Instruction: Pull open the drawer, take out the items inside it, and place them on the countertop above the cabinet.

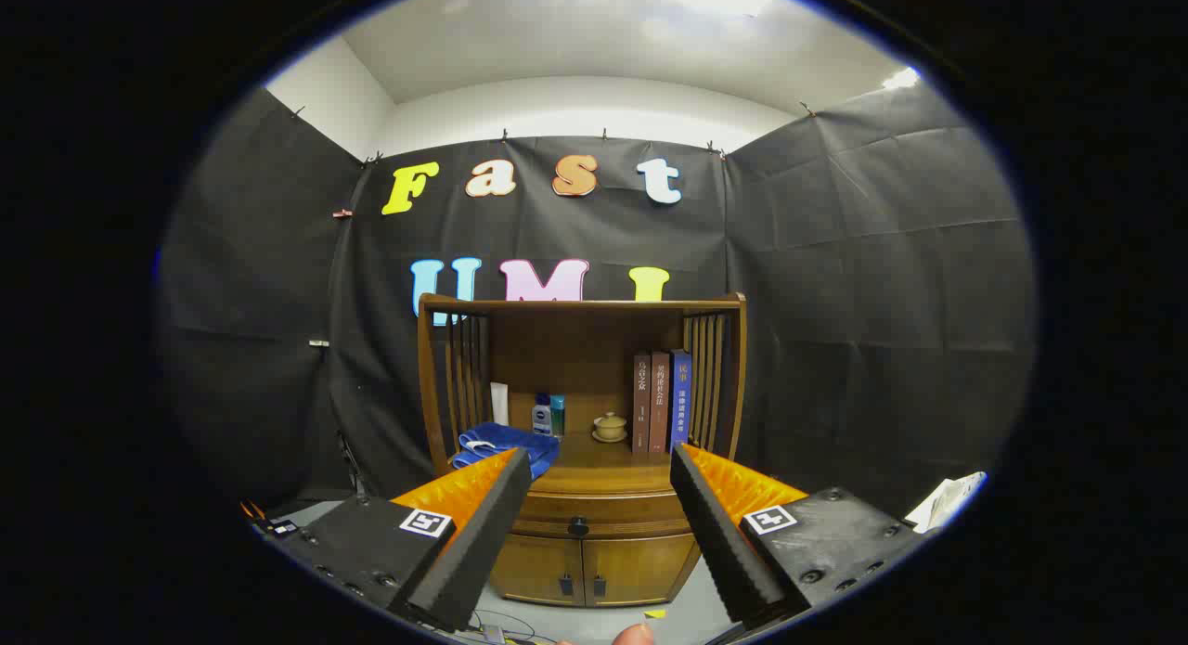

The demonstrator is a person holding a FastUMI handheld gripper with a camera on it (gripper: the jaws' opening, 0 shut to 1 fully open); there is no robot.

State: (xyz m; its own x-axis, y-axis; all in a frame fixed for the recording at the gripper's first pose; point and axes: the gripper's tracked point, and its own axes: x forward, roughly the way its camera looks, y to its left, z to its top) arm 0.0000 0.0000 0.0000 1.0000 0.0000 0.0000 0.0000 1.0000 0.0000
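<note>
Drawer (599, 515) of a wooden cabinet (585, 441) sits closed, its dark round knob (579, 526) facing forward, in a booth lined with black cloth (854, 302). The handheld gripper (600, 469) points straight at the cabinet from a distance, its jaws spread wide apart and holding nothing; the drawer front and knob appear in the gap between the two fingers, well beyond their tips. Below the drawer, two cupboard doors (594, 566) are shut, each with a small dark handle near the middle seam.

Above the drawer, the table (603, 464) forming the cabinet's top carries several things under a slatted wooden hutch. A folded blue towel (506, 441) lies at the left, partly hidden behind the tip of the left finger. Just right of it, against the back panel, stand a small dark blue bottle (541, 415) and a teal container (558, 415) side by side. A small tan lidded cup on a saucer (610, 427) rests near the middle. Three books (661, 399) stand upright at the right, two brown and one blue, pressed against the right slats.

What the drawer holds cannot be told while it is shut. A fingertip (635, 634) of the person shows at the near edge, between the fingers' bases. Crumpled white paper (947, 501) lies at the far right.
</note>
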